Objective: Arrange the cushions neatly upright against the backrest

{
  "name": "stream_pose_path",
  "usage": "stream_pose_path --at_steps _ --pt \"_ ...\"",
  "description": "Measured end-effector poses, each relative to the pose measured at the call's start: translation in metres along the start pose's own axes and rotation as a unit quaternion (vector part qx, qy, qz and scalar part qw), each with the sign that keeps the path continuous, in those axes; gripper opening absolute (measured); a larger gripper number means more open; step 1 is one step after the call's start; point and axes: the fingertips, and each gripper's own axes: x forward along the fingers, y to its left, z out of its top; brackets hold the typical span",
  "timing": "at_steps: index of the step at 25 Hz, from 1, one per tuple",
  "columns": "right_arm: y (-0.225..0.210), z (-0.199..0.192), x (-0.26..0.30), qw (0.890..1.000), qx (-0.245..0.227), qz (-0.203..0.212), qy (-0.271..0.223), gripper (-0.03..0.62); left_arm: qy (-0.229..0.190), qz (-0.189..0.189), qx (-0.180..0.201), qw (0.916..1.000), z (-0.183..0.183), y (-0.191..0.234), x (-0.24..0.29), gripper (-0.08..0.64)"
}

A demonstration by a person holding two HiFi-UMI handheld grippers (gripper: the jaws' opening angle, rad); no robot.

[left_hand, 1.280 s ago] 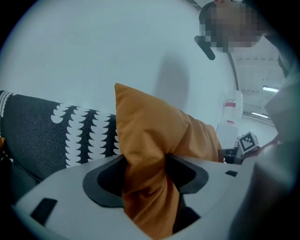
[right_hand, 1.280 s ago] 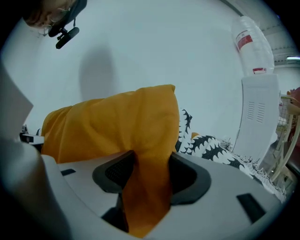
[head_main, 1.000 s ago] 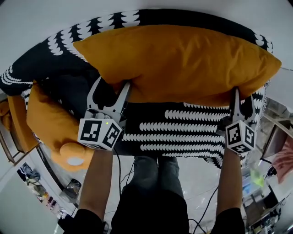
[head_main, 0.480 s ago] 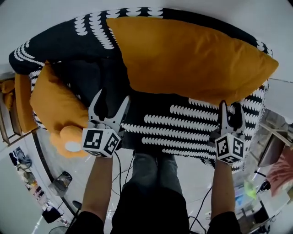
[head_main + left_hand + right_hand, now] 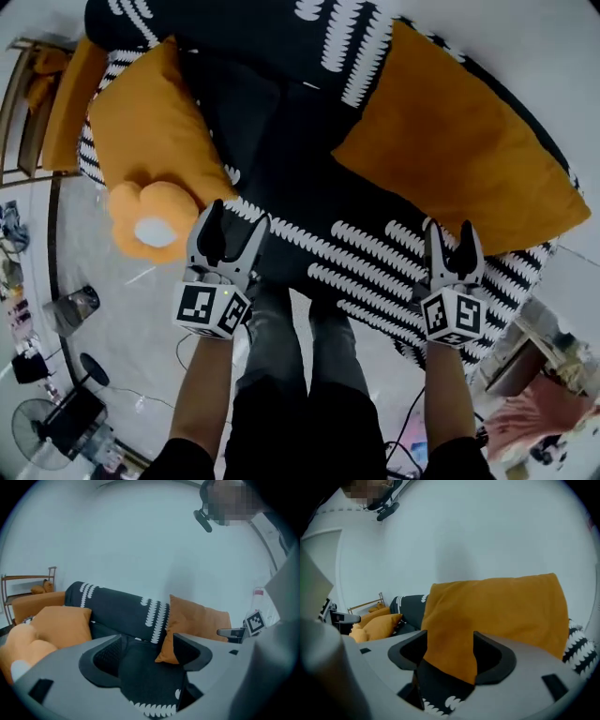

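Big orange cushion (image 5: 459,159) propped against backrest (image 5: 347,37); left gripper (image 5: 234,220) and right gripper (image 5: 449,234) empty, jaws just spread; likely next: swing left, pinch smaller orange cushion (image 5: 155,131).

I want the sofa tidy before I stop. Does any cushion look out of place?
Yes. The flower-shaped cushion sits at the seat's front left edge, in front of the left orange cushion, not against the backrest. The large orange cushion on the right stands upright.
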Motion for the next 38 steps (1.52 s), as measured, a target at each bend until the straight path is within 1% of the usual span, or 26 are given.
stream_pose_path --at_steps 2,5,7,9,11,15,19,22,25,27,31,35,38 --pt "0.049 -0.015 0.025 0.999 -0.009 0.041 0.022 0.319 -0.003 0.031 -0.019 0.9993 -0.009 0.034 -0.024 0.354" --pt "0.153 -0.046 0.057 0.992 -0.032 0.111 0.06 0.321 0.001 0.074 -0.046 0.9962 -0.028 0.103 -0.067 0.354" --pt "0.209 -0.058 0.066 0.983 -0.049 0.16 0.075 0.321 0.003 0.1 -0.057 0.9934 -0.039 0.132 -0.094 0.354" --pt "0.254 -0.067 0.069 0.973 -0.068 0.201 0.086 0.321 0.004 0.119 -0.057 0.9913 -0.048 0.153 -0.117 0.354" --pt "0.296 -0.073 0.069 0.964 -0.085 0.233 0.095 0.321 0.008 0.134 -0.057 0.9893 -0.056 0.177 -0.139 0.354" --pt "0.369 -0.081 0.081 0.945 -0.122 0.284 0.108 0.321 0.003 0.175 -0.085 0.9809 -0.066 0.226 -0.178 0.354" --pt "0.431 -0.085 0.103 0.934 -0.147 0.306 0.112 0.321 0.01 0.189 -0.086 0.9781 -0.07 0.274 -0.198 0.354" --pt "0.477 -0.093 0.116 0.923 -0.163 0.321 0.132 0.347 0.028 0.197 -0.103 0.9746 -0.082 0.314 -0.207 0.354" --pt "0.512 -0.107 0.127 0.915 -0.177 0.329 0.153 0.361 0.051 0.191 -0.125 0.9722 -0.101 0.348 -0.205 0.354" --pt "0.523 -0.116 0.138 0.912 -0.188 0.326 0.166 0.375 0.065 0.184 -0.138 0.971 -0.114 0.361 -0.199 0.354" --pt "0.53 -0.136 0.153 0.908 -0.204 0.309 0.195 0.404 0.095 0.164 -0.143 0.9714 -0.135 0.38 -0.185 0.356" --pt "0.541 -0.158 0.158 0.901 -0.224 0.295 0.226 0.417 0.122 0.15 -0.159 0.968 -0.15 0.399 -0.183 0.366" --pt "0.542 -0.159 0.162 0.903 -0.218 0.29 0.229 0.417 0.135 0.138 -0.165 0.9673 -0.154 0.402 -0.175 0.371"
